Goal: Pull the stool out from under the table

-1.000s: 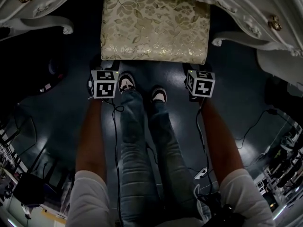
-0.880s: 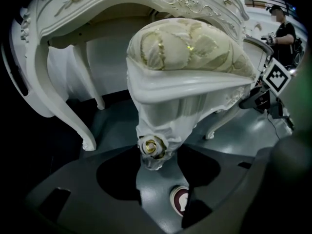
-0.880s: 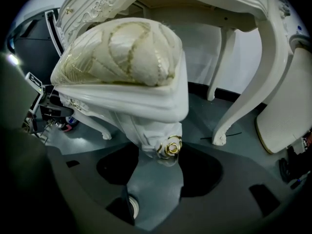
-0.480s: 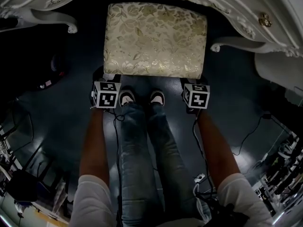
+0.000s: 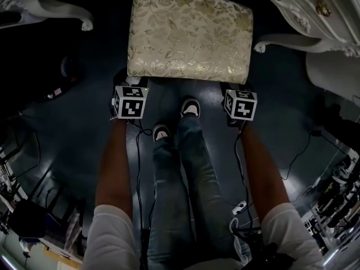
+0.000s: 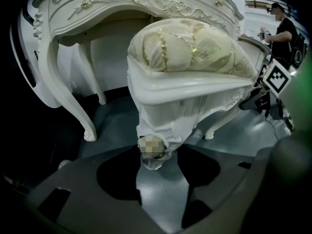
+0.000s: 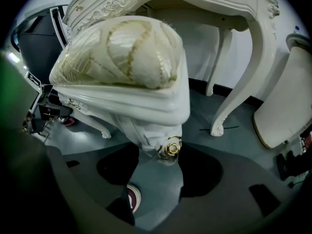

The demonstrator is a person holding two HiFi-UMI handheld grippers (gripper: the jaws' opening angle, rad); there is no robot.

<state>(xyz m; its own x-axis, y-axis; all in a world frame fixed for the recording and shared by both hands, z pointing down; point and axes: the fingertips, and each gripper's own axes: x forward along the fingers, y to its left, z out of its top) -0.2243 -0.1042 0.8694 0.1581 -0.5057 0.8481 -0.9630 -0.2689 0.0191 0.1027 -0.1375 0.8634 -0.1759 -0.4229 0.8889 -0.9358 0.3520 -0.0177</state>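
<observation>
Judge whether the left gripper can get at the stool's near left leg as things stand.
Likely yes: that stool leg sits between the left gripper's fingers, which seem to clasp it; nothing blocks.

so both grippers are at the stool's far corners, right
No, at its near corners. The head view shows the left gripper and the right gripper at the two corners of the stool closest to the person.

Stool — just before table
</observation>
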